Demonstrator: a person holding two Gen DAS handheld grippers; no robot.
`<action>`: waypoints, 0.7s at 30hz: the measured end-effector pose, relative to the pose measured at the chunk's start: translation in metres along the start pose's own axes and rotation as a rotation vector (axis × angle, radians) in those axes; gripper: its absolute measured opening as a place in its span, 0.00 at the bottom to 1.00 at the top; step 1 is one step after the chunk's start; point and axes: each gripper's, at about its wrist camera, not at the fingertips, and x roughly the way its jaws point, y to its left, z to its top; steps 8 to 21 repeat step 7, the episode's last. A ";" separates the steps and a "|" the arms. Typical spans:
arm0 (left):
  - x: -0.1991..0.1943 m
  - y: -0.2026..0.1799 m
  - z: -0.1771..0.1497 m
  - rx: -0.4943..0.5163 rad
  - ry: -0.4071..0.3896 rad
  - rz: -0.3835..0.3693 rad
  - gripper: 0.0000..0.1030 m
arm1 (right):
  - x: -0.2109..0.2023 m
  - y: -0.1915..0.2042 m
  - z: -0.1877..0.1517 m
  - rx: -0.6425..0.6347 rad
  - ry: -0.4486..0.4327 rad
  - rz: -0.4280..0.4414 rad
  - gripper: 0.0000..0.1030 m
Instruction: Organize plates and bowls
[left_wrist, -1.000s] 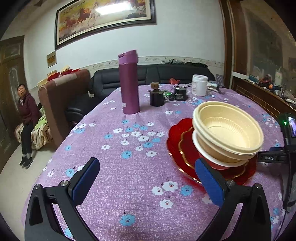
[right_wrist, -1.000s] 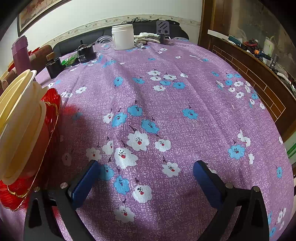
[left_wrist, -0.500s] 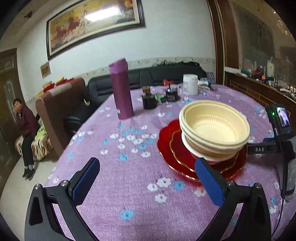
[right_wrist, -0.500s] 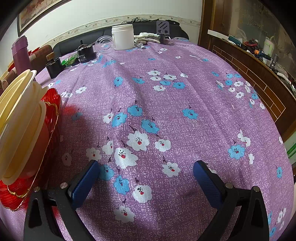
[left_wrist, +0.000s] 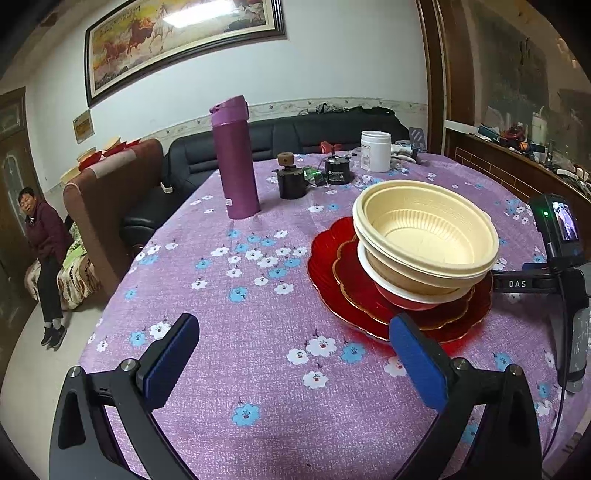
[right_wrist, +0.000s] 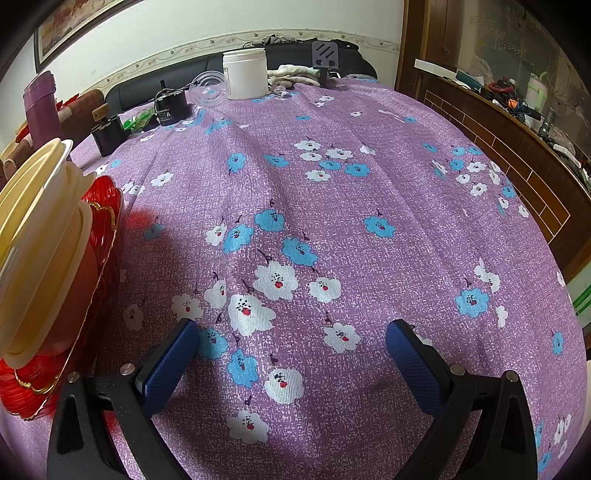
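Cream bowls (left_wrist: 424, 232) are nested on a red bowl (left_wrist: 400, 297), which rests on stacked red plates (left_wrist: 332, 258) with gold scalloped rims, right of centre in the left wrist view. My left gripper (left_wrist: 295, 350) is open and empty, low over the purple floral tablecloth, with the stack just beyond its right finger. In the right wrist view the same cream bowls (right_wrist: 33, 206) and red plates (right_wrist: 105, 221) fill the left edge. My right gripper (right_wrist: 291, 354) is open and empty over bare cloth to the right of the stack.
A tall purple flask (left_wrist: 236, 158), a black jar (left_wrist: 291, 182), a black canister (left_wrist: 338, 171) and a white jar (left_wrist: 375, 151) stand at the table's far side. A person (left_wrist: 44, 251) sits at the left. The other gripper's body (left_wrist: 554, 266) shows at the right. A wooden sideboard (right_wrist: 517, 133) runs along the right.
The left gripper has pulled back and risen, so the bowl stack sits farther off and more of the table shows. The right gripper has not moved.
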 end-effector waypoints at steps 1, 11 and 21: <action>0.000 -0.001 0.000 0.001 0.005 -0.004 1.00 | 0.000 0.000 0.001 0.000 0.000 0.000 0.99; -0.003 -0.003 -0.003 0.001 0.011 -0.026 1.00 | 0.000 0.000 0.001 0.000 0.000 0.000 0.99; -0.003 -0.003 -0.003 0.001 0.011 -0.026 1.00 | 0.000 0.000 0.001 0.000 0.000 0.000 0.99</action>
